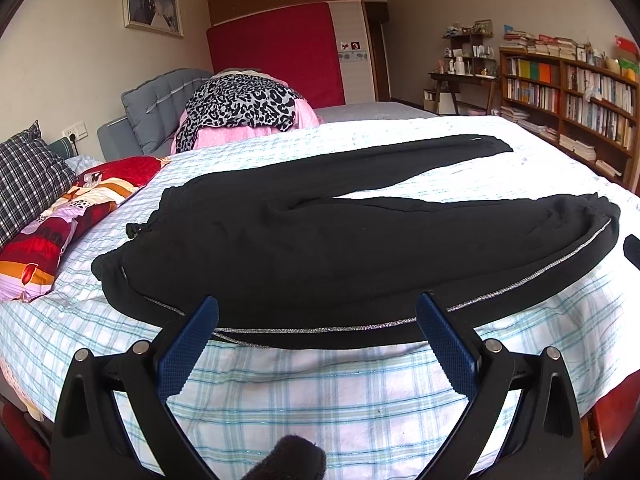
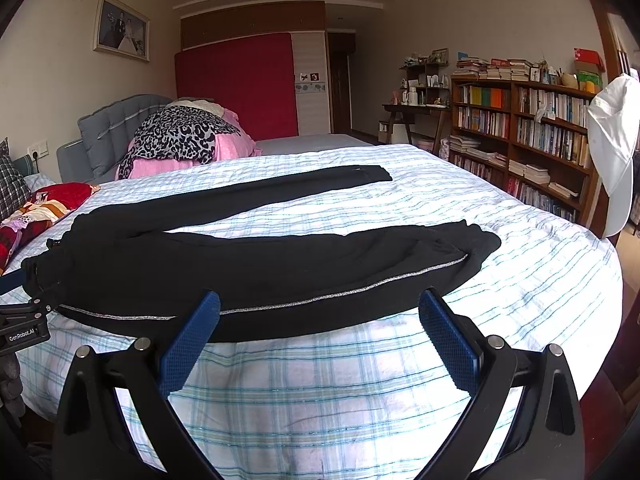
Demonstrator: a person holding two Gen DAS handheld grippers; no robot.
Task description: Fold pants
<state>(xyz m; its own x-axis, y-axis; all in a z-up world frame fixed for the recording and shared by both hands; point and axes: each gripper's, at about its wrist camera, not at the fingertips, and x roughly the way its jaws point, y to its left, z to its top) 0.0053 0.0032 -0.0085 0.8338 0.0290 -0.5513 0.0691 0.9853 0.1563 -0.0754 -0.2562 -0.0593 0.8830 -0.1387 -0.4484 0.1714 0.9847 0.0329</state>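
Both my grippers, left (image 1: 318,334) and right (image 2: 320,334), hung open before unfolded pants (image 1: 320,240) on the bed (image 1: 320,392); gripping the near leg came next.

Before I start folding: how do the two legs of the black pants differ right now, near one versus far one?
The near leg looks broad and shows a silver side stripe; no stripe shows on the far leg, which looks thinner. The near leg's cuff is bunched and rounded, while the far leg's cuff lies flat and squared. Both are black, spread apart on the plaid sheet, joined at the waistband on the left.
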